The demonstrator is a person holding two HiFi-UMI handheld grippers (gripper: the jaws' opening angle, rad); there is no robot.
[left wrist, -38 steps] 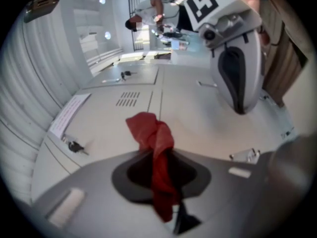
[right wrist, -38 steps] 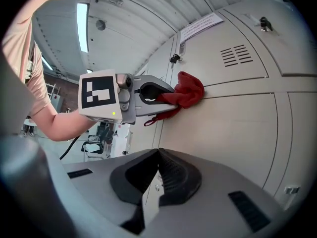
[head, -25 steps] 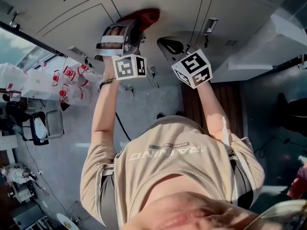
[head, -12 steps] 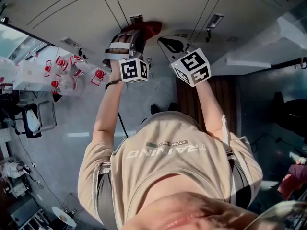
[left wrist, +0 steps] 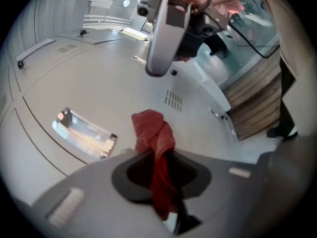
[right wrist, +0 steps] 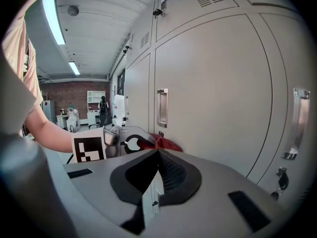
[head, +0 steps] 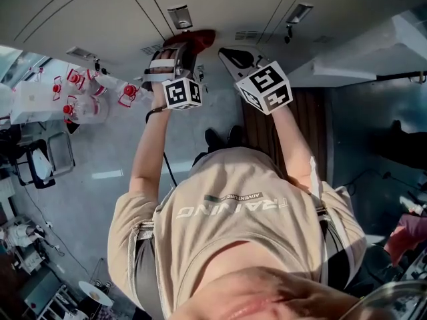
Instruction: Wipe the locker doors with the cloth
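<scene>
The left gripper (left wrist: 159, 157) has its jaws clamped tight on the red cloth (left wrist: 153, 133). A bunched wad of it sticks out ahead of the jaw tips and sits against the pale locker door (left wrist: 99, 78). Over the last second the wad has slid down the panel. It was up beyond the recessed handle (left wrist: 84, 133), and now that handle lies off to the left of the jaws with the cloth lower on the door. To me that looks like a downward stroke under way, so the strip of door above has probably been covered and the lower part is still to do.

The right gripper (right wrist: 158, 155) has its jaws shut together with nothing between them. It hangs close beside the left one, just off the door, and does no wiping.

Straight ahead of the left jaws, just past the cloth, a set of vent slots (left wrist: 173, 99) is cut into the panel. The cloth could catch on them, and on the handle's edge if the stroke drifts left. The neighbouring door, off to the right of the right jaws, carries its own handle (right wrist: 297, 123). Behind the left gripper, well clear, some red-capped bottles (head: 87, 95) stand crowded together.
</scene>
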